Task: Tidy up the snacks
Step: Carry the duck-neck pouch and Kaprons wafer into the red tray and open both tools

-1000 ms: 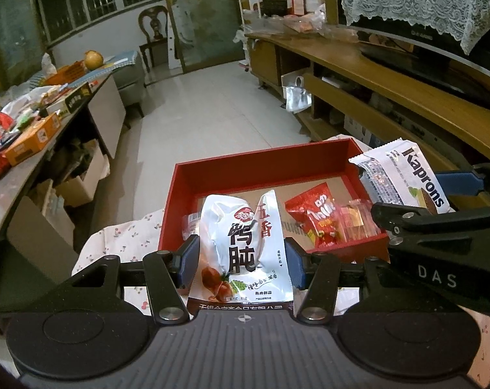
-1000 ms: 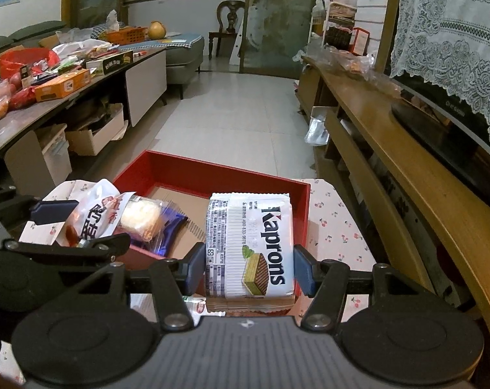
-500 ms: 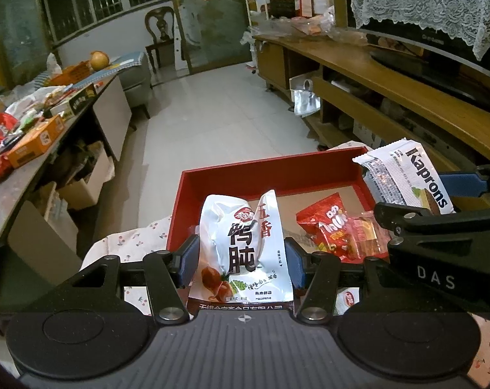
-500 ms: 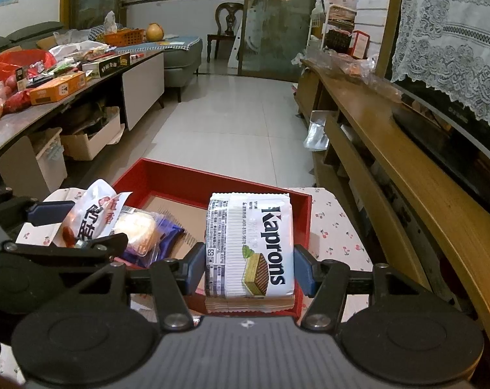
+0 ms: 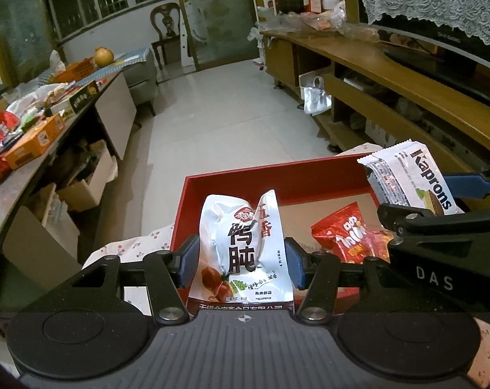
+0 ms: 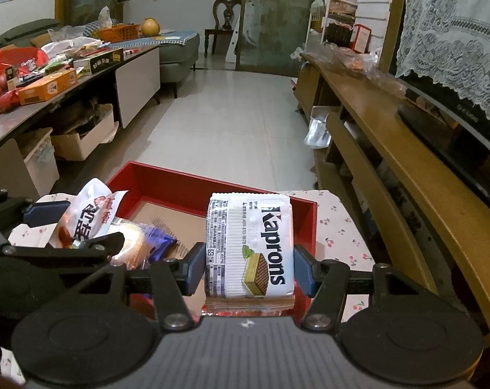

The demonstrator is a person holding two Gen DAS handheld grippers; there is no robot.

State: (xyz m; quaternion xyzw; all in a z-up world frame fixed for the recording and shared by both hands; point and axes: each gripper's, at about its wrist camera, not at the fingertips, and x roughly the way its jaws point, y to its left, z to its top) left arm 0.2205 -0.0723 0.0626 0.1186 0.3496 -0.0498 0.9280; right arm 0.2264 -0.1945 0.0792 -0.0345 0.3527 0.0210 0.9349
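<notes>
My left gripper (image 5: 241, 264) is shut on a white snack pouch with Chinese lettering (image 5: 245, 246), held over the near left part of a red tray (image 5: 277, 175). My right gripper (image 6: 249, 270) is shut on a white Kaprons wafer pack (image 6: 249, 246), held above the tray's (image 6: 186, 184) near right corner. Each gripper shows in the other's view: the right one with the Kaprons pack (image 5: 410, 181), the left one with the pouch (image 6: 89, 214). Inside the tray lie a red snack bag (image 5: 345, 233) and a blue-wrapped cake (image 6: 138, 243).
The tray rests on a cherry-print cloth (image 6: 338, 230). A long low table (image 6: 50, 97) with boxes and snacks runs along the left. A wooden TV cabinet (image 6: 390, 123) runs along the right. Pale tiled floor (image 6: 228, 120) lies between them.
Both grippers have drawn back a little with their packs; the red tray now sits lower and slightly farther in both views. The grips look unchanged.
</notes>
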